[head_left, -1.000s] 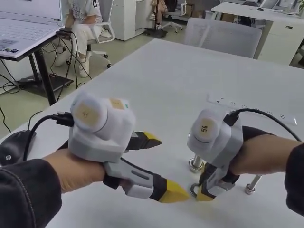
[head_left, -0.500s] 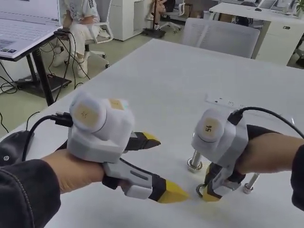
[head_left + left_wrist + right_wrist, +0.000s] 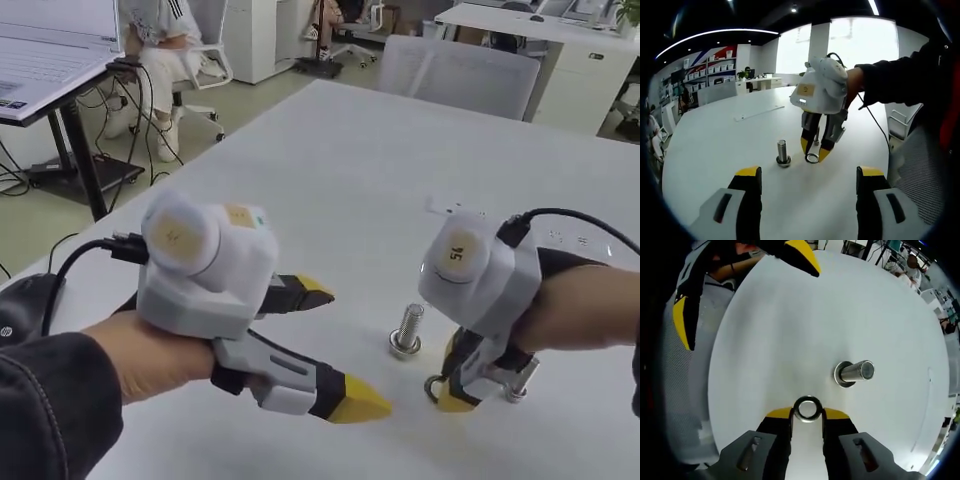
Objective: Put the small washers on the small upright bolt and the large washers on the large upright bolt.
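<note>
Right gripper (image 3: 808, 414) fingers pinch a washer (image 3: 807, 408), apparently a large one, near the large bolt (image 3: 854, 373) toward the bench's (image 3: 350, 180) near edge; left gripper (image 3: 809, 172) fingers gape wide, empty.

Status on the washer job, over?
Left tool open, empty. Right tool shut on washer, beside big bolt, not on it. Small bolt behind right tool.

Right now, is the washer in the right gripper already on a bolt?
No: in the right gripper view the washer is pinched between the right gripper's tips, clear of the upright bolt beside it.
</note>
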Demonstrator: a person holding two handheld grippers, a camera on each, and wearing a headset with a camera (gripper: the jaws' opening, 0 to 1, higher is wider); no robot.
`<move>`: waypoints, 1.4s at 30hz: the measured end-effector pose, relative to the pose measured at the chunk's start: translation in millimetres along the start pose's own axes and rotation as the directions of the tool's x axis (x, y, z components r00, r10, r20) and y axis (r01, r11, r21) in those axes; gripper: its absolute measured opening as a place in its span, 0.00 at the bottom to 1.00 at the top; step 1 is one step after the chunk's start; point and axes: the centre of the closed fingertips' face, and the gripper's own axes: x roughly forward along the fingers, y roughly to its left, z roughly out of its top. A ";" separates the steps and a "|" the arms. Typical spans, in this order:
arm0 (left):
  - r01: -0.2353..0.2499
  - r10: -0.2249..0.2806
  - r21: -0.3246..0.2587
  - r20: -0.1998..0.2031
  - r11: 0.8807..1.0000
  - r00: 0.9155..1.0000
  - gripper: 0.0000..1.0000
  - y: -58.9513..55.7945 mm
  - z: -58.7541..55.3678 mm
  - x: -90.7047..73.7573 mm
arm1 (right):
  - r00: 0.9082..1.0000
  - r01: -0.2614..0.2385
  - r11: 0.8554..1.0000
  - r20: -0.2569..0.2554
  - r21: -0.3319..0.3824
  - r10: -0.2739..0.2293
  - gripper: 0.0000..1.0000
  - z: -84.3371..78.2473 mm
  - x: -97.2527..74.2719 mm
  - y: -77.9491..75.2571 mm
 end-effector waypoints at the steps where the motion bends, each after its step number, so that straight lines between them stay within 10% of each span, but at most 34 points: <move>1: -0.001 0.001 0.000 0.000 1.000 1.000 0.77 0.3 0.0 -0.1 | 1.000 0.001 1.000 0.000 -0.001 -0.001 0.24 -0.1 -1.1 -0.7; 42: -0.011 0.011 -0.001 0.007 1.000 1.000 0.77 1.0 2.7 -1.5 | 0.993 0.117 0.988 0.029 -0.101 -0.115 0.24 31.8 -70.8 -33.0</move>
